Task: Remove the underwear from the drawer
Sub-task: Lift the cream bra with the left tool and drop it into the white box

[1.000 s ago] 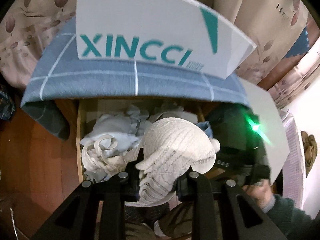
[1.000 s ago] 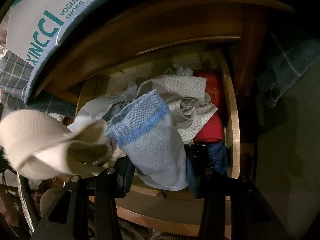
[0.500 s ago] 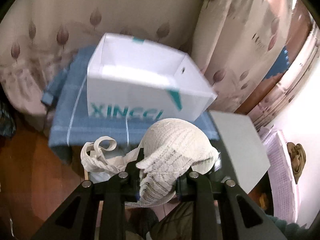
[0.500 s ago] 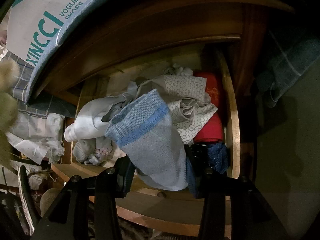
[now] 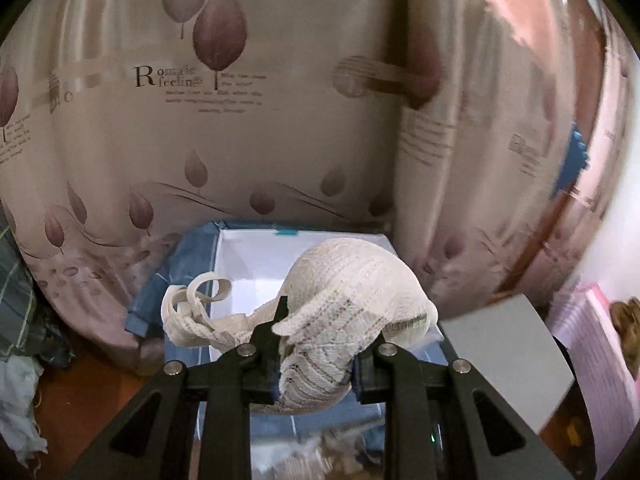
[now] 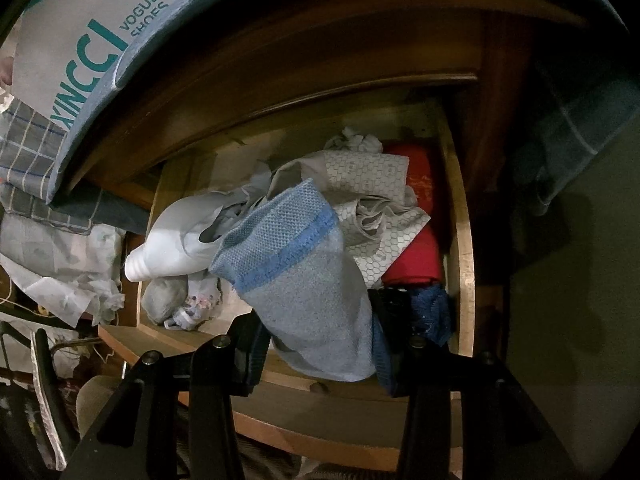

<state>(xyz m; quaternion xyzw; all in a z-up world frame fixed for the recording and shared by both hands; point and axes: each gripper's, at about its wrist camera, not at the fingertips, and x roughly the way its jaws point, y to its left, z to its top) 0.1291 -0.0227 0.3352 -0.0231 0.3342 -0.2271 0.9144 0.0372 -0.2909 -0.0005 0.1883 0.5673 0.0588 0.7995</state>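
My left gripper (image 5: 316,364) is shut on a cream lace bra (image 5: 344,312), held up in front of an open white shoe box (image 5: 248,264); its strap (image 5: 192,300) curls out to the left. My right gripper (image 6: 320,344) is shut on a light blue knit undergarment (image 6: 304,280) with a brighter blue band, held over the open wooden drawer (image 6: 464,248). Inside the drawer lie a grey hexagon-print garment (image 6: 376,208), a red piece (image 6: 416,248), a white piece (image 6: 168,248) and a dark blue piece (image 6: 432,308).
A leaf-print curtain (image 5: 200,140) fills the background behind the box. The box stands on a blue checked cloth (image 5: 176,272) covering the cabinet top. A grey lid (image 5: 504,356) lies to the right. Crumpled white paper (image 6: 60,276) and clothes sit left of the drawer.
My left gripper has risen with the bra, out of the drawer and up level with the shoe box top. The bra has left the right wrist view. The right gripper stayed still.
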